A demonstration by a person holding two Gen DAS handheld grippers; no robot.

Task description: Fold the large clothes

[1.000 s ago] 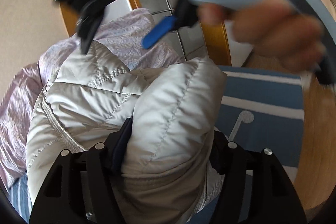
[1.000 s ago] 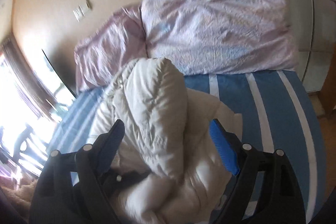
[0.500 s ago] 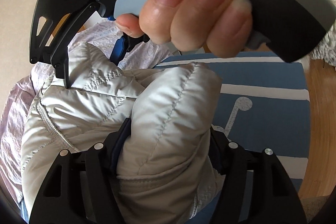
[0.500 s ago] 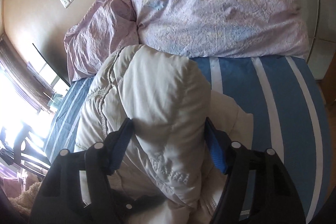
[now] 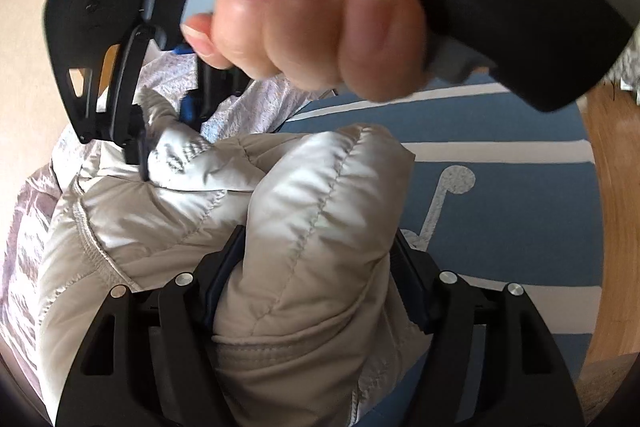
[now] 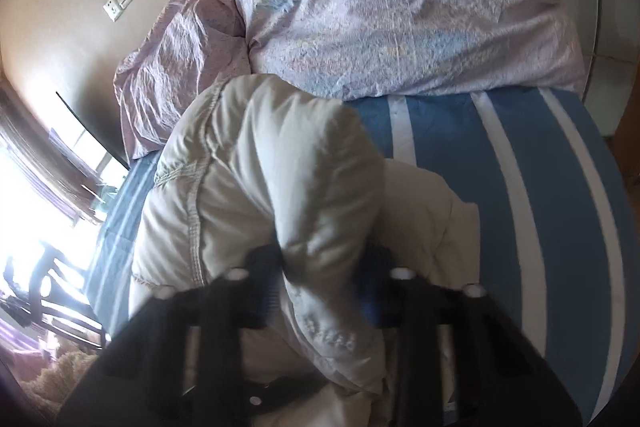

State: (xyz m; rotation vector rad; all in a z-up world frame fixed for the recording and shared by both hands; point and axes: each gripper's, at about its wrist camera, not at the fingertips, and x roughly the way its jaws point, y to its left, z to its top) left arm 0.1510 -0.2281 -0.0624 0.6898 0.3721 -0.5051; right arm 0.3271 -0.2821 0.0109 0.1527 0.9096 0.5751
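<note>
Bed (image 6: 520, 187), striped blue sheet; pillows (image 6: 400, 7) at head. Jacket (image 5: 312, 227) bunched on bed, below pillows. Left gripper (image 5: 316, 279) wide, clamped on thick jacket fold. Right gripper (image 6: 320, 291) just closed narrow, pinching another fold.

My left wrist camera is peering close along my left gripper (image 5: 316, 267), angling down over the puffer jacket (image 5: 168, 223) toward my right hand (image 5: 304, 27). My right wrist camera is looking steeply down my right gripper (image 6: 324, 291) toward the pillows (image 6: 400, 7). Both are sharing the jacket and the striped blue bedsheet (image 6: 520, 187)
</note>
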